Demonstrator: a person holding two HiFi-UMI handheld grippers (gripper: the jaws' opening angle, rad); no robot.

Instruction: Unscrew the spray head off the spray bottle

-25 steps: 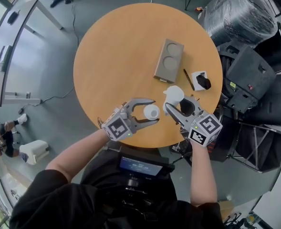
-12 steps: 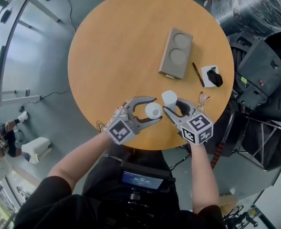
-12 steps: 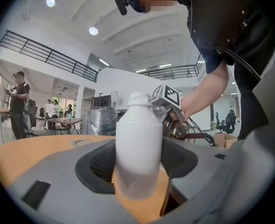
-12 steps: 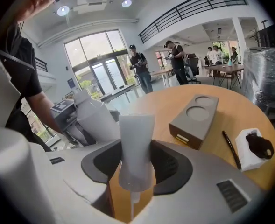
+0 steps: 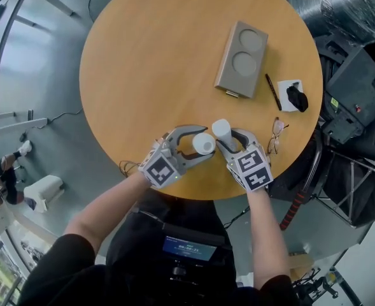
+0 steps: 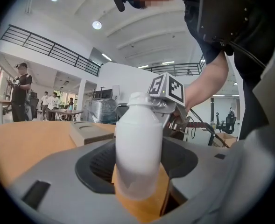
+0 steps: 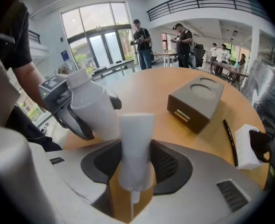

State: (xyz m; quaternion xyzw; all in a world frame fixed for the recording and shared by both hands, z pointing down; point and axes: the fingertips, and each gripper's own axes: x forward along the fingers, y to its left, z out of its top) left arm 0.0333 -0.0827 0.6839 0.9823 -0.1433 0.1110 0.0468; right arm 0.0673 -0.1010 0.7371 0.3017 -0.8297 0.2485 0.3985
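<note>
the unscrewing looks done: the spray head [image 7: 136,143] sits by itself in the right gripper [image 5: 229,136], whose jaws are clamped on its white body, with the thin dip tube [image 7: 134,200] hanging free below. the left gripper [image 5: 201,144] has its jaws closed around the middle of the white spray bottle [image 6: 138,148], which is upright, its bare neck on top with nothing on it. head and bottle are just beside each other but apart, over the near edge of the round desk [image 5: 149,56]. what remains, i'd judge, is setting the two pieces down: each needs a bare patch of desk, the bottle kept upright so nothing tips out of the open neck, the head laid so its tube doesn't catch. the bottle is opaque, so whether liquid is in it cannot be told. further back on the desk a grey box [image 5: 241,59] shows two round recesses, both seemingly empty. near it lie a pen [image 5: 273,92], a white square holder [image 5: 285,88] carrying a small black item, and a pair of glasses [image 5: 275,137].
</note>
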